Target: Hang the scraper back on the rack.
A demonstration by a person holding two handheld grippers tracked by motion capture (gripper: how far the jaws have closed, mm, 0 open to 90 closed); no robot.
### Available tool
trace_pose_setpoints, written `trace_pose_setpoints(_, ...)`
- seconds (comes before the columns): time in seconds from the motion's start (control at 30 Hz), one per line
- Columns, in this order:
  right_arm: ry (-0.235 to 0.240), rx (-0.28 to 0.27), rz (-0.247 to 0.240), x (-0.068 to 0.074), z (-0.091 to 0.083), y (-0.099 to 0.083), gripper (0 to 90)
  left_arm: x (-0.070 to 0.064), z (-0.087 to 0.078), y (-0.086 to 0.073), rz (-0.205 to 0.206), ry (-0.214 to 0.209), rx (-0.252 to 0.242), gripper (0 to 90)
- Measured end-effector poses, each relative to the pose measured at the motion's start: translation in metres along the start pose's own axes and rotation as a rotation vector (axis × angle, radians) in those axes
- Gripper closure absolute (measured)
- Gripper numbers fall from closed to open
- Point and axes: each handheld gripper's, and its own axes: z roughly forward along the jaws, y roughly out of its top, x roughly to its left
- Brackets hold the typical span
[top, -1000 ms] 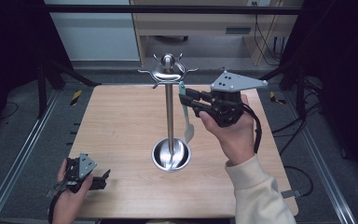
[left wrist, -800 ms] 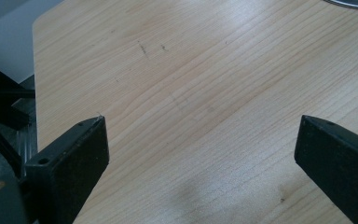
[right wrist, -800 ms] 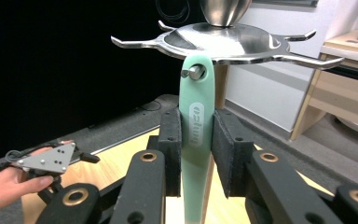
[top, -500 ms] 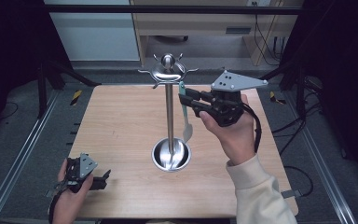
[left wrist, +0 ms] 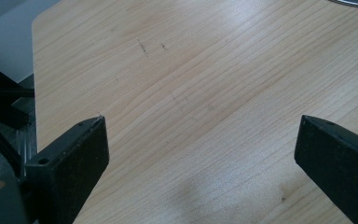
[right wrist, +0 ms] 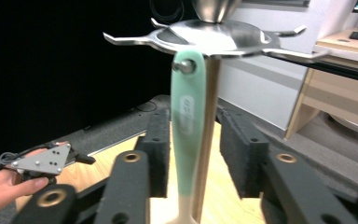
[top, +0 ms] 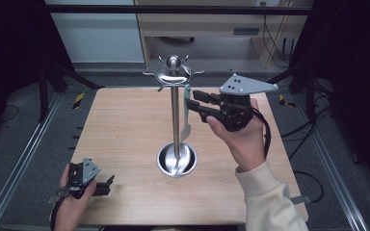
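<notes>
A mint-green-handled utensil (right wrist: pixel 187 126) hangs from a hook of the tall steel rack (top: pixel 175 120) mid-table. The right gripper (right wrist: pixel 193 154) straddles its handle, jaws parted, not touching. The left gripper (left wrist: pixel 200 154) rests wide open over the wooden table (top: pixel 120 130).

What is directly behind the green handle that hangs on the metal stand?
Behind the green handle rises the stand's steel pole. The handle covers part of the pole, and the utensil's lower end is cut off there.
</notes>
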Motion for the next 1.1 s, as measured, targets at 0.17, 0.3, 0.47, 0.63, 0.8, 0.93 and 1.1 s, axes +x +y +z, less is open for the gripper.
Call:
trace_pose_setpoints(0.17, -0.043, 0.012, -0.008, -0.003, -0.008, -0.006, 55.4, 0.001, 0.000, 0.000, 0.000, 0.005, 0.003, 2.7)
trace_pose_setpoints(0.3, -0.081, 0.008, -0.006, -0.008, -0.017, -0.012, 47.5, 0.000, 0.001, 0.001, 0.001, 0.006, 0.002, 2.7)
trace_pose_setpoints(0.47, -0.133, -0.012, 0.001, -0.015, -0.025, -0.018, 36.8, 0.001, 0.001, 0.000, -0.004, 0.007, 0.006, 2.7)
trace_pose_setpoints(0.63, -0.198, -0.031, 0.016, -0.025, -0.029, -0.025, 23.6, 0.002, 0.001, 0.000, -0.004, 0.011, 0.009, 2.7)
trace_pose_setpoints(0.8, -0.274, -0.030, 0.009, -0.033, -0.030, -0.037, 11.7, 0.001, 0.000, -0.001, 0.002, 0.009, 0.006, 2.7)
trace_pose_setpoints(0.93, -0.282, -0.027, 0.012, -0.035, -0.030, -0.051, 8.2, 0.000, -0.001, -0.001, -0.002, 0.009, -0.001, 2.7)
trace_pose_setpoints(1.1, -0.291, -0.020, 0.017, -0.039, -0.035, -0.071, 8.1, -0.001, 0.001, 0.000, 0.010, 0.002, 0.006, 2.7)
